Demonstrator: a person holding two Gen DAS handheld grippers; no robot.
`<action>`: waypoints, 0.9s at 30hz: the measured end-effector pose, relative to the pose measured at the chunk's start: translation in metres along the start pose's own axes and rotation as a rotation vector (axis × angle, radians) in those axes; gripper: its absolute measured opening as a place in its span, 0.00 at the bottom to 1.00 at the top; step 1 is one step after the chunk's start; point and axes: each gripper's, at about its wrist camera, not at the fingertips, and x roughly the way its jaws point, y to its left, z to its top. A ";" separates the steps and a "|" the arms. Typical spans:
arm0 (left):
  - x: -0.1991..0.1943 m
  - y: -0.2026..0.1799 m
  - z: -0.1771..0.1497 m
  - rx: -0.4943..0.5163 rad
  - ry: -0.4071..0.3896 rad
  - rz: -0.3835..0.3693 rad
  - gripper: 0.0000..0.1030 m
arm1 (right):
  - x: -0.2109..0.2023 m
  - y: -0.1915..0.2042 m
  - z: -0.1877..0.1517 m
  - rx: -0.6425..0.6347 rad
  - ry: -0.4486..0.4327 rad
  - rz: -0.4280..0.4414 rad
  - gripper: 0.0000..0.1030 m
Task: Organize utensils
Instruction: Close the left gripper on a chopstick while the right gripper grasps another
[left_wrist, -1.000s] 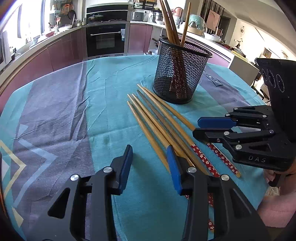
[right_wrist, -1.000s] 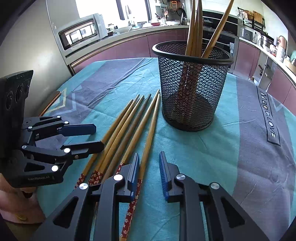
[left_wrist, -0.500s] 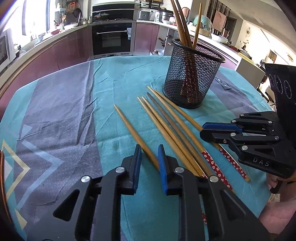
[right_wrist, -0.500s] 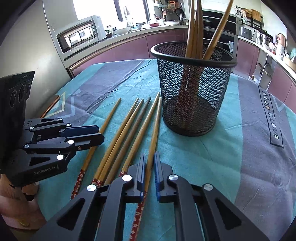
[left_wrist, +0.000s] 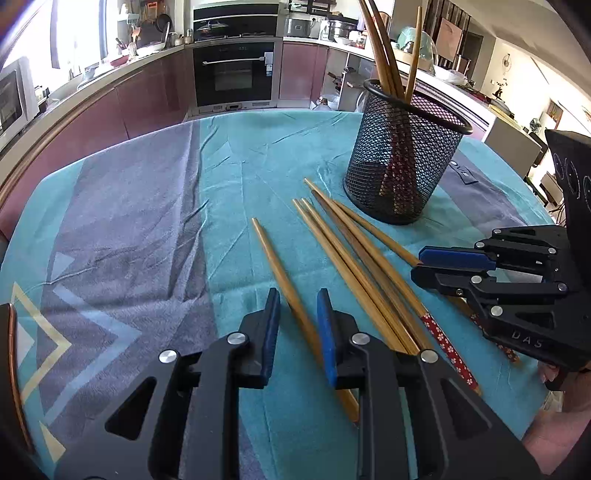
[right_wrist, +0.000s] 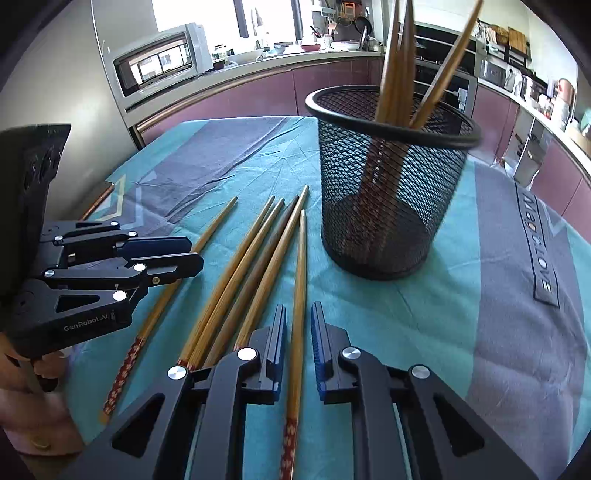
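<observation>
Light, stiff, smooth chopsticks (left_wrist: 351, 258), lying on cloth (left_wrist: 147, 221) beside mesh holder (left_wrist: 402, 166); apt to roll. Left gripper (left_wrist: 297, 306), right gripper (right_wrist: 298, 317) just opening slightly, one stick loose between each. Probably best gripped near thick end.

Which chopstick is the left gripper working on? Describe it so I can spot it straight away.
Start at the black mesh cup on the teal tablecloth; loose chopsticks fan out in front of it. The one you want runs between the left gripper fingers. Unlike the bunched four, it lies alone, apart on the side farthest from the right gripper.
</observation>
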 end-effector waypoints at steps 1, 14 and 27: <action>0.001 0.000 0.001 0.001 0.000 0.005 0.21 | 0.002 0.000 0.002 -0.003 -0.002 -0.001 0.12; 0.003 0.006 0.007 -0.052 -0.022 0.021 0.07 | 0.002 -0.008 0.007 0.037 -0.022 0.033 0.05; -0.045 0.016 0.009 -0.088 -0.090 -0.132 0.07 | -0.041 -0.009 0.004 0.044 -0.126 0.139 0.05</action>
